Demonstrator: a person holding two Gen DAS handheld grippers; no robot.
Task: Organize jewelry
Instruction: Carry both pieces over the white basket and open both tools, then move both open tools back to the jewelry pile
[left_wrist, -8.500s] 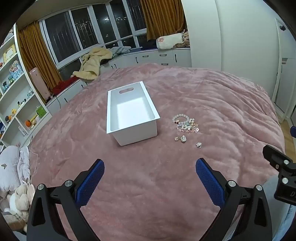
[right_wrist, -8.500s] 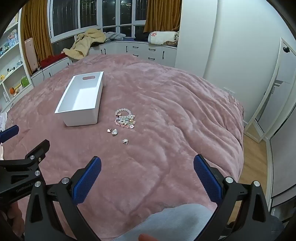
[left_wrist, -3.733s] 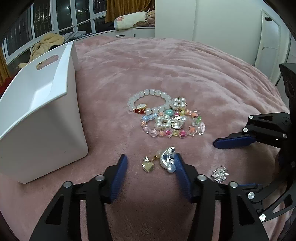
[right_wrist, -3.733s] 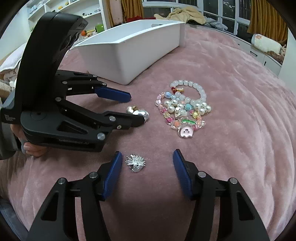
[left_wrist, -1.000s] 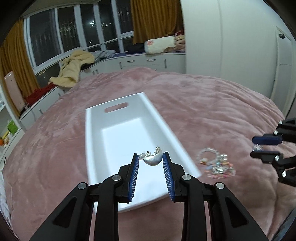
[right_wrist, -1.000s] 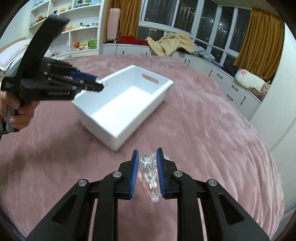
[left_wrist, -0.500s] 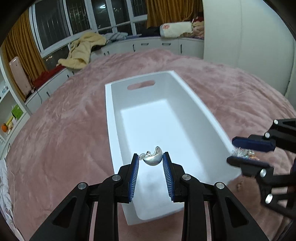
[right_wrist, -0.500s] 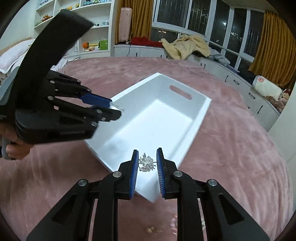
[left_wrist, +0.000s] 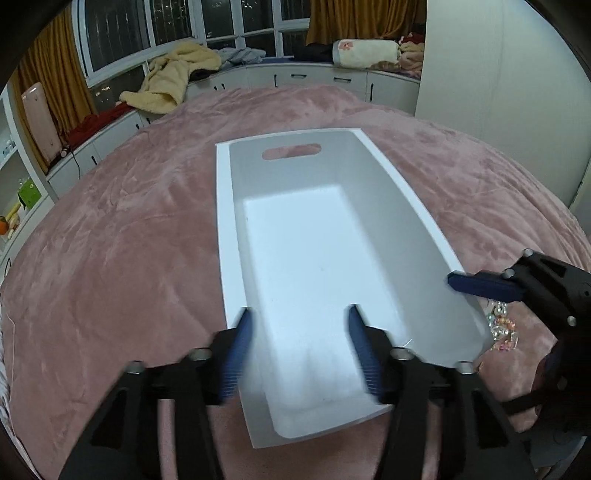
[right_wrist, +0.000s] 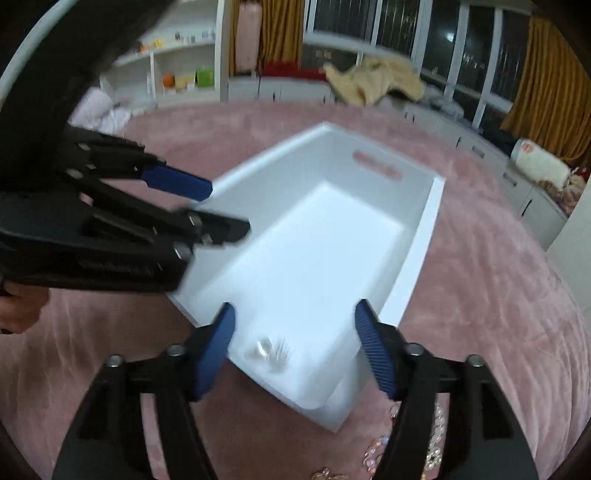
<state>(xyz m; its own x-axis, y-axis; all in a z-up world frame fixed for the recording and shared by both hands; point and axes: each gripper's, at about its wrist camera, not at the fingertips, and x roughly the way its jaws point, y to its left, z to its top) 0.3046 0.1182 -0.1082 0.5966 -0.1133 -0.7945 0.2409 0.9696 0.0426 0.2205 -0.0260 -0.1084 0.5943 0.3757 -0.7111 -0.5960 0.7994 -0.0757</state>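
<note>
Right gripper (right_wrist: 295, 343) hangs over the white bin's (right_wrist: 424, 236) near end, jaws spread and holding nothing; 2 small silvery pieces (right_wrist: 271, 349) lie on the floor directly below. Left gripper (left_wrist: 299, 350) is likewise spread and bare. Remaining bracelets (right_wrist: 417, 443) lie on the blanket at 5 o'clock, nearer the right gripper, beside the bin's long wall.

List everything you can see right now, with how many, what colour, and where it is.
Box: one, white, on the bed.
Small jewelry pieces: blurred, silvery, inside the box's near end.
Bead bracelets: a pile, pastel, on the blanket right of the box.
Blanket: one, pink, covering the bed.
Robe: one, cream, on the window seat.
Left gripper: one, black with blue pads, open over the box.
Right gripper: same, open over the box.
</note>
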